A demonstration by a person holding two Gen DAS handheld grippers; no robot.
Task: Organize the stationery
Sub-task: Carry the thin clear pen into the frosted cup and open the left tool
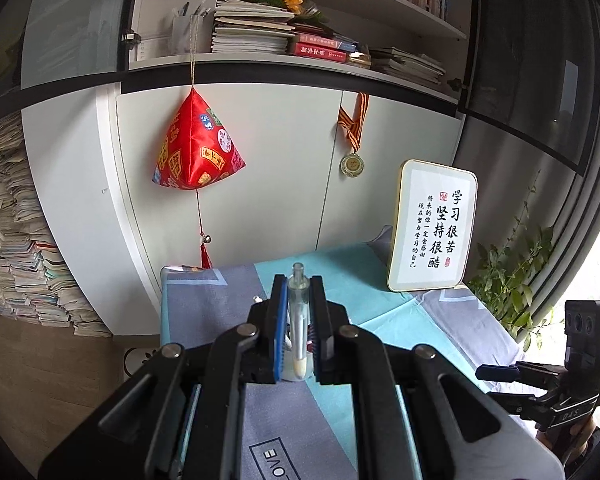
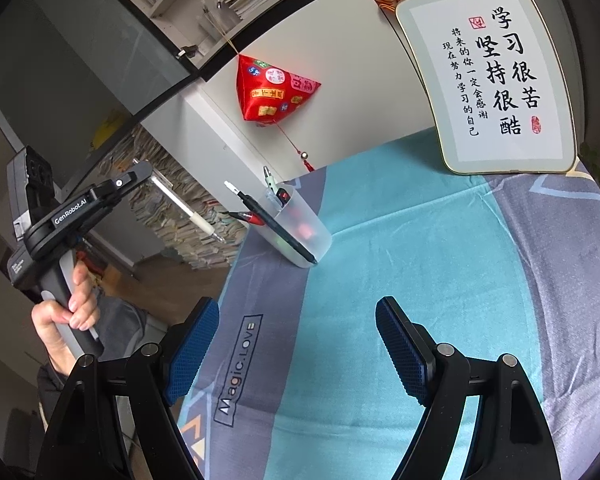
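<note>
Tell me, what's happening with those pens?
A person is tidying pens with a grabber in each hand. The left tool is shut on a clear pen, held up in the air beside the table. A see-through cup on the blue-and-grey cloth already has a few pens in it. The right tool is open and empty, low over the cloth.

Pen holder (image 2: 298,232) on tablecloth (image 2: 420,280), framed sign (image 2: 488,80) behind.
</note>
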